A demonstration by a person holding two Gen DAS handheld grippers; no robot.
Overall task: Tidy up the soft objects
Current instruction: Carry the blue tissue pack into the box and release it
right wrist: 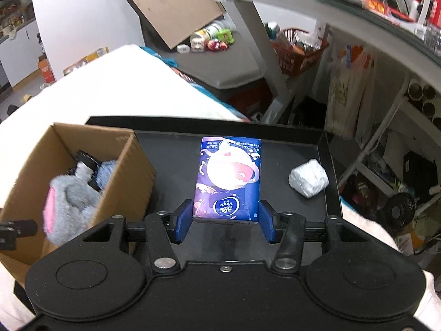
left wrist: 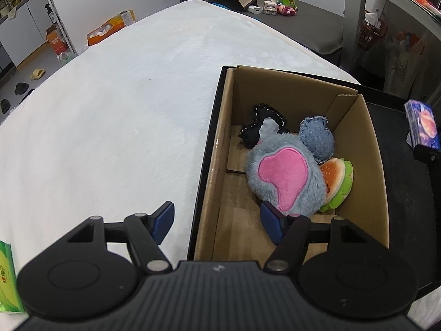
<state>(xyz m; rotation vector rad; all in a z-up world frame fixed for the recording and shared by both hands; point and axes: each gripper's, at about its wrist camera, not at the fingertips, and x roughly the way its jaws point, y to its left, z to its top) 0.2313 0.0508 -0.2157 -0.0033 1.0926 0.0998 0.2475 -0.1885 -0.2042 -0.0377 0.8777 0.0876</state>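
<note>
A cardboard box [left wrist: 366, 149] holds a grey plush with a pink patch [left wrist: 284, 176], a black stitched soft piece [left wrist: 259, 127], a denim pouch [left wrist: 317, 138] and a plush burger [left wrist: 339, 182]. My left gripper [left wrist: 217, 220] is open and empty over the box's near left wall, its right finger next to the grey plush. My right gripper [right wrist: 224, 220] is shut on a blue Vinda tissue pack [right wrist: 227, 176], held over the black tray [right wrist: 171, 154]. The box also shows in the right wrist view [right wrist: 129, 171], left of the tray. The tissue pack shows at the right edge of the left wrist view [left wrist: 421, 124].
A white crumpled wad [right wrist: 308, 178] lies on the tray's right side. The box and tray rest on a white soft-covered surface [left wrist: 124, 96]. A green pack [left wrist: 7, 275] lies at its near left. Shelves, bags and clutter stand to the right [right wrist: 358, 82].
</note>
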